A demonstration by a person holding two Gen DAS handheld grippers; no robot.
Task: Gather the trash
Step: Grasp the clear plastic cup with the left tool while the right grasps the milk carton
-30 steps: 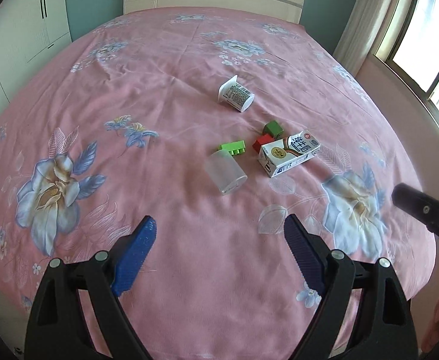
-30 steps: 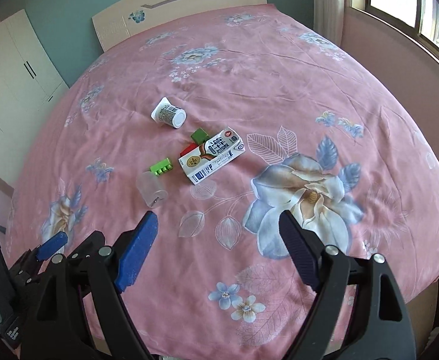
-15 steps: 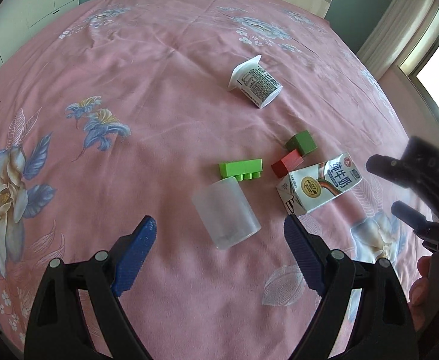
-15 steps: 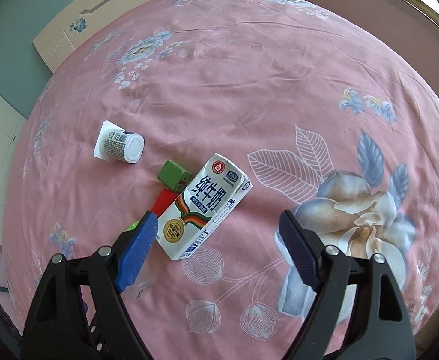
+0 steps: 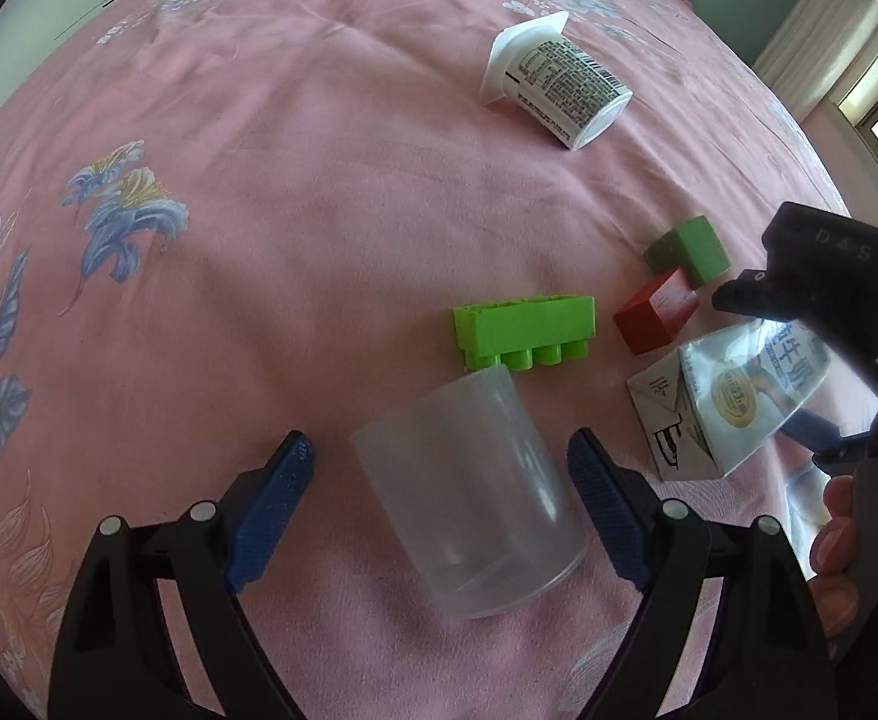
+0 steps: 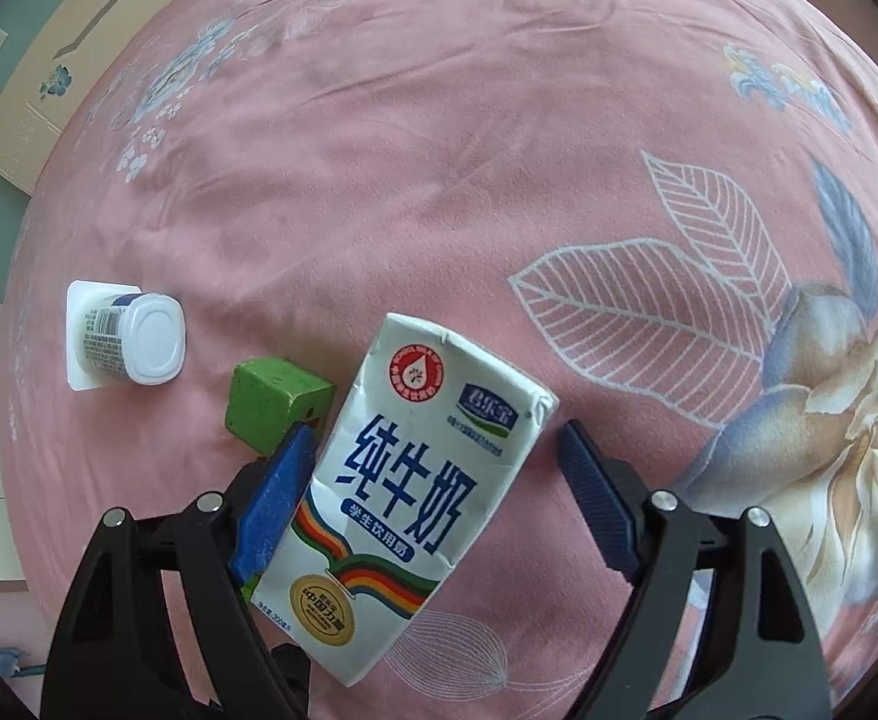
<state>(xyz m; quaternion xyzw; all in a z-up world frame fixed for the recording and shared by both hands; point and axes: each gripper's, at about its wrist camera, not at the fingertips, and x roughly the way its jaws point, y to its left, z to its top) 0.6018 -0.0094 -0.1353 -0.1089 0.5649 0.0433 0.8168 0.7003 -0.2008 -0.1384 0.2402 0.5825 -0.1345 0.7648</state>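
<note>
Where headboard [image 6: 25,90] ends, perhaps wall, pink bedsheet [image 6: 439,150] spreads.

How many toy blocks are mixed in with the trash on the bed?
3: a lime brick touching the clear cup's rim, a red block beside the milk carton, a green cube just beyond.

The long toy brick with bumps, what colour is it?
Bright green brick, clearest in the left wrist view.
</note>
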